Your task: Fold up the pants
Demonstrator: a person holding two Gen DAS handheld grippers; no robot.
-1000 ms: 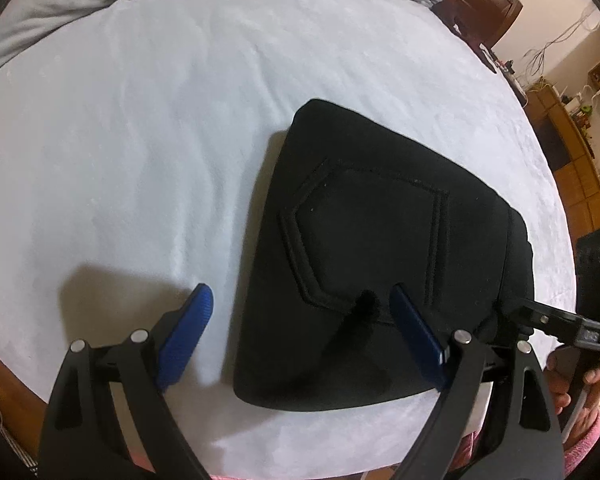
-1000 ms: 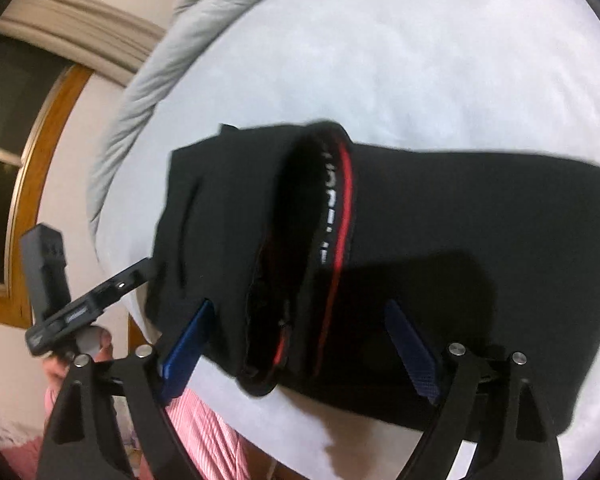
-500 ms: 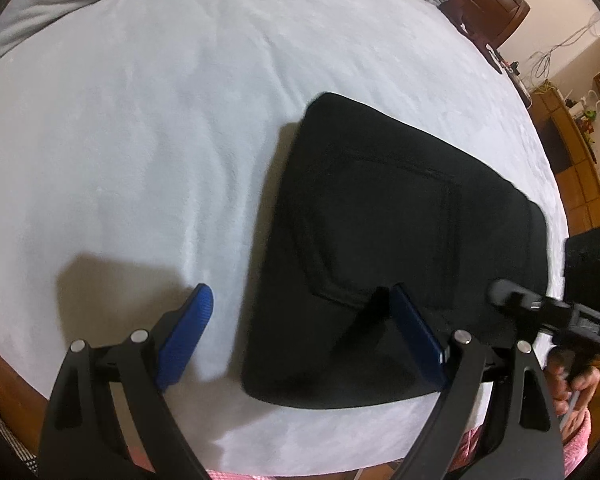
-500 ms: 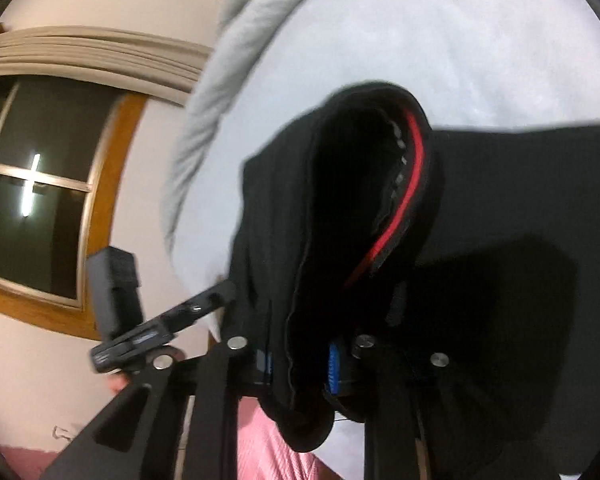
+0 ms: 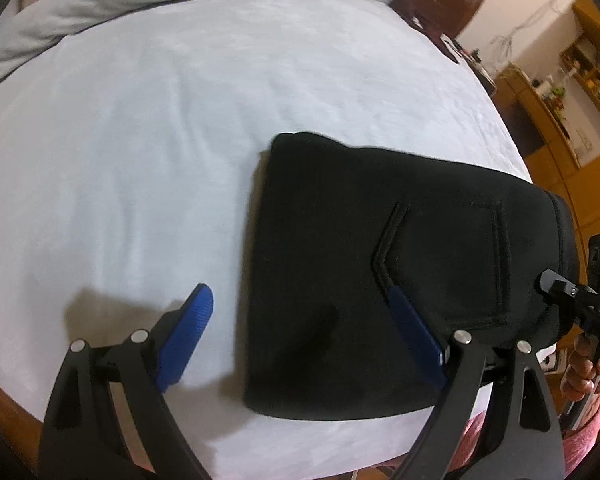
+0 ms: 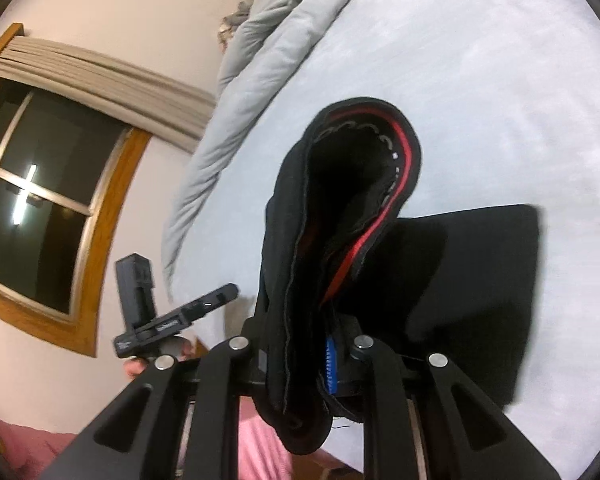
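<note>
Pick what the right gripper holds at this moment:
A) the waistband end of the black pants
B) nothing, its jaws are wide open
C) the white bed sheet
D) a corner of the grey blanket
A: in the right wrist view the right gripper is shut on the black pants, whose red-lined waistband stands lifted off the bed.

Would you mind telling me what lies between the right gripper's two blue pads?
The waistband end of the black pants, pinched by the right gripper; the right wrist view shows it.
</note>
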